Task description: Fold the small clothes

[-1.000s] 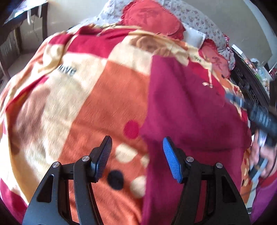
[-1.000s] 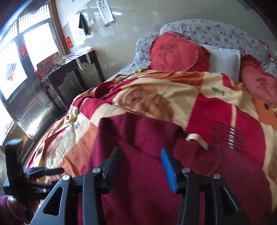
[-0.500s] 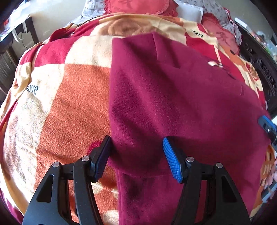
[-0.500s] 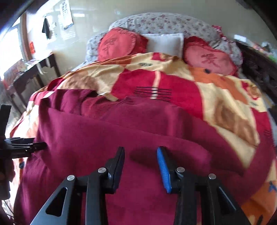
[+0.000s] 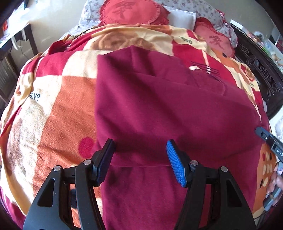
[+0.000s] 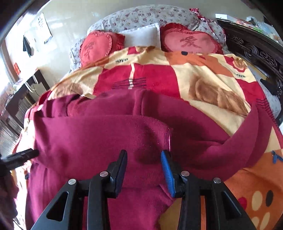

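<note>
A dark red garment (image 5: 159, 109) lies spread on the patterned blanket (image 5: 58, 106) of the bed (one edge folded over). The left claw (image 5: 139, 159) hovers open above its near edge; the right claw (image 6: 144, 168), narrower after closing slightly, grips nothing.

A patchwork blanket (image 6: 203, 74) in red, orange and cream covers the bed. At its head edge lie two red heart cushions (image 6: 191, 42), a white pillow (image 6: 141, 35) between them, a floral bolster (image 6: 141, 16) behind. A dark carved bedframe (image 6: 256, 53) runs along the right edge
</note>
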Motion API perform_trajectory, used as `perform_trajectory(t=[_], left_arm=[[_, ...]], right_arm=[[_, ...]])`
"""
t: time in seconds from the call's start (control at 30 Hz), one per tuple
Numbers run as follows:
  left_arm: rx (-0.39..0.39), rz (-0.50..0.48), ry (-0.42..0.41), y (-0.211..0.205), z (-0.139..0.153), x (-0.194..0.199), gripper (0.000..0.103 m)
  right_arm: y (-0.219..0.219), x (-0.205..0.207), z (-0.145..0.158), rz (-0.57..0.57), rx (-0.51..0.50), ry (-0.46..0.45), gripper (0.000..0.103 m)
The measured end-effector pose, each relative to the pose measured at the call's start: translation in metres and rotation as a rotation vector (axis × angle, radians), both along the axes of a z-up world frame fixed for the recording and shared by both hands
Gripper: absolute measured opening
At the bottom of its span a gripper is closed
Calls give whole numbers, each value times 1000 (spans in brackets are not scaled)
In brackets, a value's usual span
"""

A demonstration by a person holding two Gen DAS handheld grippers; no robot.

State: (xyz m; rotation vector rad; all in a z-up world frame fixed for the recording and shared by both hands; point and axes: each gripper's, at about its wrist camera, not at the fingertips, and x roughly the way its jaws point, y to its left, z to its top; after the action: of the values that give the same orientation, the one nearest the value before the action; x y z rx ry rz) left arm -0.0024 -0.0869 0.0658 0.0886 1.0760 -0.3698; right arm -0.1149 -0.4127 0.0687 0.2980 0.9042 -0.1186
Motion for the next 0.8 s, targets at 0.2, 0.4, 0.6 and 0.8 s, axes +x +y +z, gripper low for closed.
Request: perform_trajectory(t=[0.2, 0.4, 0.6, 0.8], left_arm=[[3, -36, -1, -21, 1, -3, 61], [7, -55, -3, -37, 0, -5, 61], [23, -69, 20, -50, -13, -3, 61], [67, -91, 13, -58, -25, -5, 62]], right_arm=[[6, -13, 16, 20, -14, -22, 38], [11, -17, 14, 32, 5, -16, 39], [11, -13, 2, 24, 40, 4, 39], [11, -8, -5, 30, 53, 17, 40]])
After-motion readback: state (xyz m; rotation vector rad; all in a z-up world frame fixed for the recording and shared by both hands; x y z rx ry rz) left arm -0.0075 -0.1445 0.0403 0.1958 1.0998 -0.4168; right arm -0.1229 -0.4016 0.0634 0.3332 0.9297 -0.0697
